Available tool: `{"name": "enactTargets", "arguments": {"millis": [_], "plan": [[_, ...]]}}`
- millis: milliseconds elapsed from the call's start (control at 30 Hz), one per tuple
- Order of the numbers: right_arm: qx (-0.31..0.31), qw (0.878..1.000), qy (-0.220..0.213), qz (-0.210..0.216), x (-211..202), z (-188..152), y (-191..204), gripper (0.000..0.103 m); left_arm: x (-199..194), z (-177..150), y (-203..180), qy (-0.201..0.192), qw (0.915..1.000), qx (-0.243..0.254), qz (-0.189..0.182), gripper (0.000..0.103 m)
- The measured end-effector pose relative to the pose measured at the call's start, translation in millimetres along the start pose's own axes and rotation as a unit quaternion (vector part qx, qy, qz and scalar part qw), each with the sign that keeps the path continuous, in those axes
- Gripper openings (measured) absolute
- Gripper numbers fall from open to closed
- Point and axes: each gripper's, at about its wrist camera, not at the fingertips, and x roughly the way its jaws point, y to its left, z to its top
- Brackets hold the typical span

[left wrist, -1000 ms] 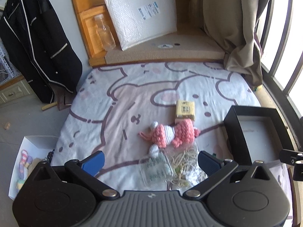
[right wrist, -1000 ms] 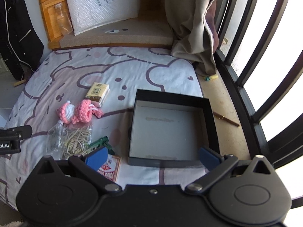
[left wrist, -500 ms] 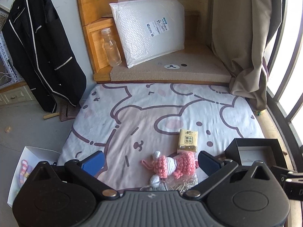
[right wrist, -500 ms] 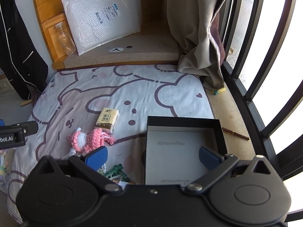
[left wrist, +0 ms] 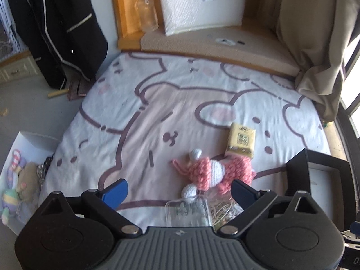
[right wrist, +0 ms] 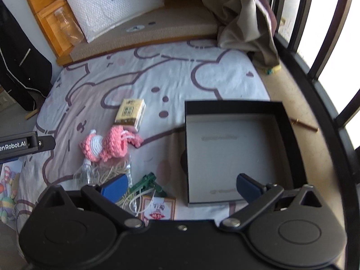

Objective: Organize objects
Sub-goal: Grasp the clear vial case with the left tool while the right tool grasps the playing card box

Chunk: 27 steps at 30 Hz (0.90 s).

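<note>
The left gripper [left wrist: 178, 190] has just been closing a little yet stands wide with nothing between its jaws, and the right gripper [right wrist: 180, 185] gapes empty too. The pink knitted toy [left wrist: 212, 173] lies low and right of centre on the bed [left wrist: 144, 103], touching the yellow tissue pack [left wrist: 241, 140], left of the empty black box [right wrist: 231, 155]. A grab could snag the bag of rubber bands [right wrist: 112, 171] against it; the clear bottle [left wrist: 187, 211] is half hidden by the gripper.
</note>
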Motion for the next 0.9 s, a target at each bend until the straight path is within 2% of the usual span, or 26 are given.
{"name": "enactTargets", "arguments": {"millis": [167, 300, 367, 533, 900], "plan": [[0.028, 0.999, 0.032, 0.012, 21, -6, -6, 0.103, 25, -9, 15, 0.036, 0.9991, -0.024, -0.002, 0.091], [0.035, 0.998, 0.054, 0.028, 34, -11, -5, 0.096, 45, -15, 24, 0.067, 0.9967, -0.044, -0.008, 0.089], [0.034, 0.997, 0.064, 0.04, 40, -13, -3, 0.095, 54, -18, 29, 0.082, 0.9948, -0.058, -0.017, 0.087], [0.031, 0.994, 0.088, 0.052, 54, -18, 0, 0.094, 73, -26, 39, 0.116, 0.9848, -0.113, -0.062, 0.087], [0.043, 0.985, 0.145, 0.08, 85, -30, 2, 0.085, 96, -39, 45, 0.16, 0.9674, -0.168, -0.101, 0.087]]}}
